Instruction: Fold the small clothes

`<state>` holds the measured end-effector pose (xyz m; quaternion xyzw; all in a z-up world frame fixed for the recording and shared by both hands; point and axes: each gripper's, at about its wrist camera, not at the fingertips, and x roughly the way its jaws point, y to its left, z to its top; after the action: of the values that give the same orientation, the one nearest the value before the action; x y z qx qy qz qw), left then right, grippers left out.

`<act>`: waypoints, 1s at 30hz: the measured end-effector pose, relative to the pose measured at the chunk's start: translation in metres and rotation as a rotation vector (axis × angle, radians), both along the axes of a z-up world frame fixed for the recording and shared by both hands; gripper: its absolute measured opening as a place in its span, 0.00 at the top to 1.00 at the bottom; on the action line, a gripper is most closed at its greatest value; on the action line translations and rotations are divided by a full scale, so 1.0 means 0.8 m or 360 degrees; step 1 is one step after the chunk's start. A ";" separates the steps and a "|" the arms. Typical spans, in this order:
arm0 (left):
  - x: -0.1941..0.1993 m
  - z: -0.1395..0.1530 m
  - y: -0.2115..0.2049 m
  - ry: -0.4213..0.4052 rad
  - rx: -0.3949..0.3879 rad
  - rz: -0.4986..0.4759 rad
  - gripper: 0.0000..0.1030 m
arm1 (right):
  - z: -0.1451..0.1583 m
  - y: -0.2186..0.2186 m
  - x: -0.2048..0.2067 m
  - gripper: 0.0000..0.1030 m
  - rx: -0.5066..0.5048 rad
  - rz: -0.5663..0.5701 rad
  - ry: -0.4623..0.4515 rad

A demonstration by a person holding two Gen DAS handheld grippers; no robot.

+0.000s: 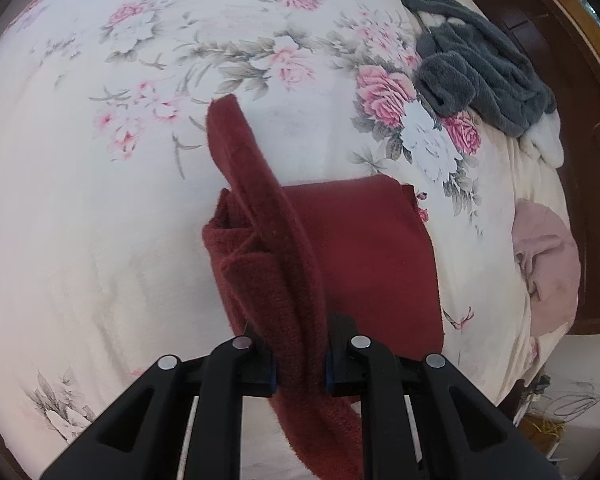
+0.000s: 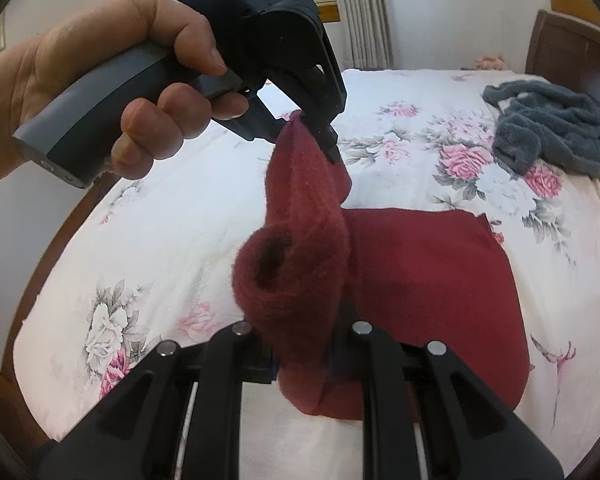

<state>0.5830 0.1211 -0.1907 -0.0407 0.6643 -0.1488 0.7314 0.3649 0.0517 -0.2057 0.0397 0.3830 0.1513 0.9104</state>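
Closest to the left wrist camera, the left gripper (image 1: 300, 372) has its fingers (image 1: 260, 368) clenched on a raised fold of the dark red knitted garment (image 1: 360, 248), which climbs away from the lens to a free tip. The lower end of that fold runs out of the bottom of the picture. To its right the rest of the garment lies flat on the bed (image 1: 100, 200), over a cream sheet printed with pink roses. Farther right a grey fleece garment (image 1: 480, 76) is heaped near the headboard (image 1: 572, 80), and a pale pink cloth (image 1: 548, 256) hangs at the bed's edge, partly cut off.

From the right wrist view, a hand (image 2: 100, 76) at the left grips the other tool's handle. At centre the right gripper (image 2: 300, 356) grasps a rolled red sleeve, which hides its fingertips. Beyond, the flat red panel (image 2: 440, 272) rests on the bed (image 2: 180, 200), the grey fleece (image 2: 556, 128) at far right.
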 end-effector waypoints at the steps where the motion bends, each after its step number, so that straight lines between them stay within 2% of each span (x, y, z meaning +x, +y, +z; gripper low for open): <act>1: 0.000 -0.001 -0.007 0.0001 0.0012 -0.0008 0.85 | -0.001 -0.007 -0.001 0.86 0.0018 -0.0011 0.0002; 20: -0.005 -0.032 -0.115 0.0012 0.0151 -0.0143 0.85 | -0.033 -0.087 -0.024 0.87 0.0143 -0.0100 -0.0003; 30: -0.005 -0.056 -0.152 -0.0039 0.0263 -0.0207 0.85 | -0.061 -0.129 -0.036 0.90 0.0313 -0.0188 -0.0019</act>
<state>0.5794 -0.0007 -0.2352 0.0649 0.6665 -0.1410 0.7291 0.3360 -0.0517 -0.2543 0.1504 0.3578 0.1344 0.9118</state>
